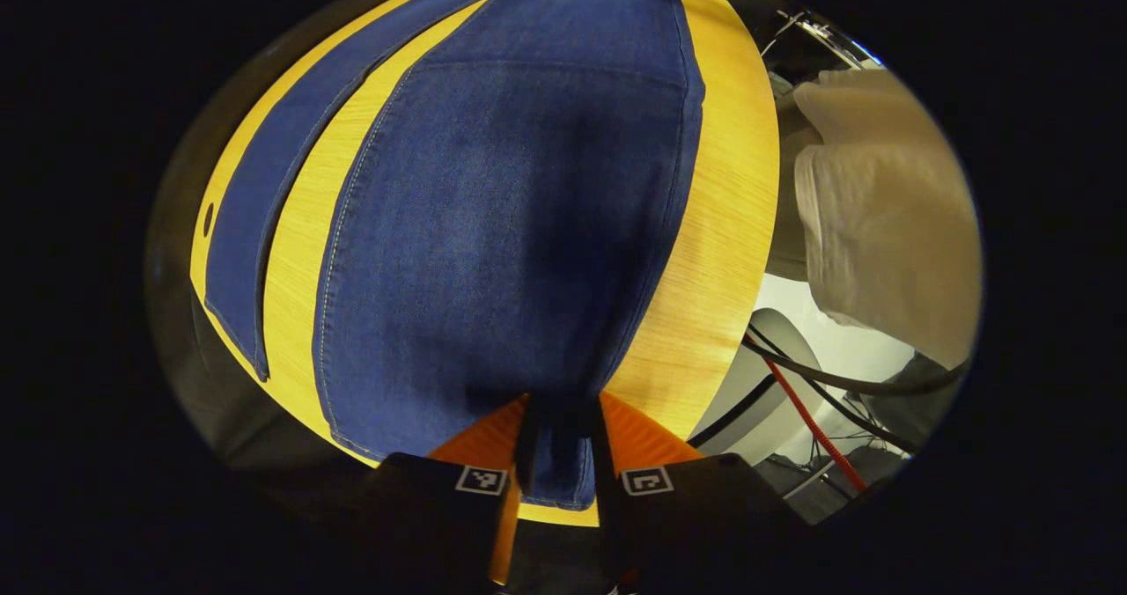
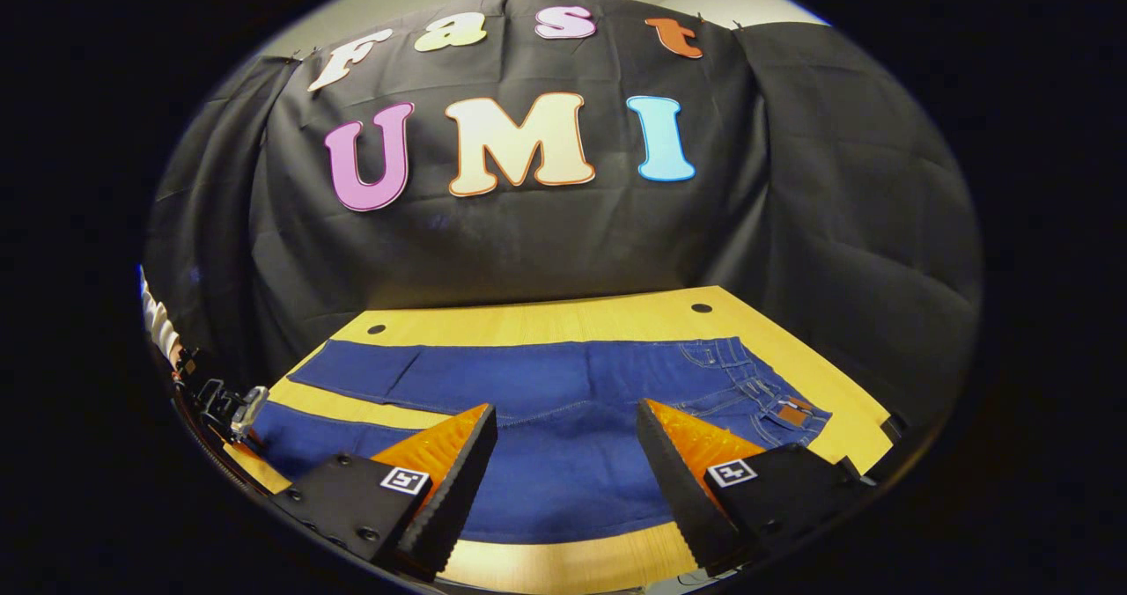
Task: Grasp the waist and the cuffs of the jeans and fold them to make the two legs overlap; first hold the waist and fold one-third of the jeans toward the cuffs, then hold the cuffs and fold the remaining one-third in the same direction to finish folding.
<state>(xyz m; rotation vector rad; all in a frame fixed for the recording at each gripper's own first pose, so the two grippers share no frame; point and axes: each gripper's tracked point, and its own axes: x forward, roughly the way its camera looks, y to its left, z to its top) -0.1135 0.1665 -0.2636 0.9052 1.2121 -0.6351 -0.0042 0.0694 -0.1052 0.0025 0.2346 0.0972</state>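
Left gripper view: left tool (image 1: 558,454) pinching cuff edge of jeans (image 1: 502,243), both fingers pressed on denim. Near leg lies along worktop (image 1: 722,225); other leg runs apart at left, bare wood strip between.

Right gripper view: right tool (image 2: 563,454) spread wide, holding nothing, above jeans (image 2: 563,384) lying flat across worktop (image 2: 546,318), waist at right.

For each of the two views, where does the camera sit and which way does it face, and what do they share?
Left gripper view: rides on the left tool, looking along a jeans leg from its cuff, which its fingers clamp; a pale sleeve shows at right.
Right gripper view: rides on the right tool, open above the jeans, facing the booth wall; the waist lies at right.
Shared: the jeans spread on the wooden table.
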